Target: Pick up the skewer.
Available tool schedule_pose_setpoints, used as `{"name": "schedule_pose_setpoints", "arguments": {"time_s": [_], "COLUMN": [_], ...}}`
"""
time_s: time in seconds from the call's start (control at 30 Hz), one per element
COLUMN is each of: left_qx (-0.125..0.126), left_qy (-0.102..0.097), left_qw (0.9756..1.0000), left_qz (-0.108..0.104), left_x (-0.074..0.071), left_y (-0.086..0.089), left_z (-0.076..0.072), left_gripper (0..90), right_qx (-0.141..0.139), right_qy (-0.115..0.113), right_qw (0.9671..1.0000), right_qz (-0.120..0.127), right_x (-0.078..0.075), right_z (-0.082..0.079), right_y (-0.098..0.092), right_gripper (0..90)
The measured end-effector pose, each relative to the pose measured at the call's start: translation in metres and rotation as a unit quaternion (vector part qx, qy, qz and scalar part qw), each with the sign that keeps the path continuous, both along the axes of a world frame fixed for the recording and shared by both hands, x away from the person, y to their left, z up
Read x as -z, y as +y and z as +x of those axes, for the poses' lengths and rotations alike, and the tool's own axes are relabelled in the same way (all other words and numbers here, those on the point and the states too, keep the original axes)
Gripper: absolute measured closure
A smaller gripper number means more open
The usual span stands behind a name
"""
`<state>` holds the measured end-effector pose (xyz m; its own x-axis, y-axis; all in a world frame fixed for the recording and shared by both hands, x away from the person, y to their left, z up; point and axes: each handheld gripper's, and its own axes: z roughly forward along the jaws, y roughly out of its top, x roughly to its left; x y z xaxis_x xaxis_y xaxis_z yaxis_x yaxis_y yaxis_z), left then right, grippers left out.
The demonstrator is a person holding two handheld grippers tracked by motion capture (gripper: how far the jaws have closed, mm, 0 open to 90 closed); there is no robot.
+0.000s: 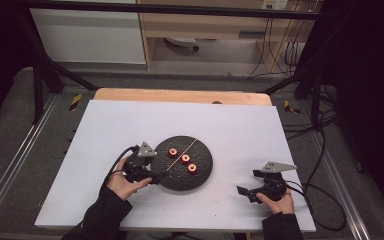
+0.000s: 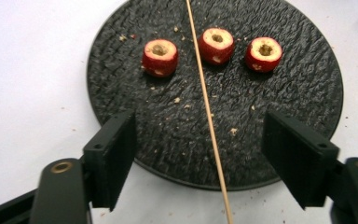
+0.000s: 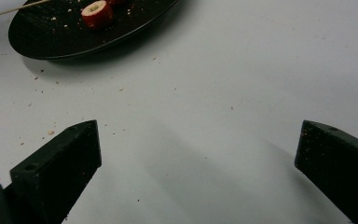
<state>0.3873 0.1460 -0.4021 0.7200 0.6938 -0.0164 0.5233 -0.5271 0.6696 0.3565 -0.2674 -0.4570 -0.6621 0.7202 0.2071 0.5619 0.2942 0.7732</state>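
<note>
So, lining up on the skewer

My left gripper (image 2: pixel 205 154) has its jaws apart, straddling the skewer (image 2: pixel 208 112) without touching it. It lies across the black plate (image 2: pixel 121 93), long axis pointing from me toward the far rim, between the hawthorn pieces (image 2: pixel 160 57). Next I reckon: squeeze squarely, lift level. My right gripper (image 3: pixel 196 158) sits wide apart, nothing in it.

Bare table (image 1: pixel 240 130) around plate (image 1: pixel 205 172) and skewer (image 1: pixel 180 155)
</note>
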Motion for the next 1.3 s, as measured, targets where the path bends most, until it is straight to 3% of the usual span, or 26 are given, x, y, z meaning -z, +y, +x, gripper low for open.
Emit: {"name": "schedule_pose_setpoints", "arguments": {"time_s": [0.2,0.5,0.97,1.3], "left_qx": [0.004,0.003,-0.017,-0.024], "left_qy": [0.014,0.018,0.046,0.048], "left_qw": [0.9997,0.9989,0.9975,0.9966], "left_qz": [0.017,0.043,0.05,0.062], "left_x": [0.005,0.013,0.017,0.019], "left_y": [-0.012,-0.024,-0.033,-0.037], "left_z": [0.006,0.011,0.012,0.012], "left_gripper": [35.9,53.1,76.4,83.9], "right_qx": [-0.002,-0.003,-0.002,-0.003], "right_qy": [0.0,0.001,0.003,0.004], "right_qw": [1.0,1.0,1.0,1.0], "right_qz": [-0.001,-0.001,-0.001,-0.001], "right_x": [0.0,0.001,0.001,0.001], "right_z": [0.0,0.0,0.0,0.0], "right_y": [0.0,0.0,0.001,0.001], "right_gripper": [1.0,1.1,1.1,1.1]}}
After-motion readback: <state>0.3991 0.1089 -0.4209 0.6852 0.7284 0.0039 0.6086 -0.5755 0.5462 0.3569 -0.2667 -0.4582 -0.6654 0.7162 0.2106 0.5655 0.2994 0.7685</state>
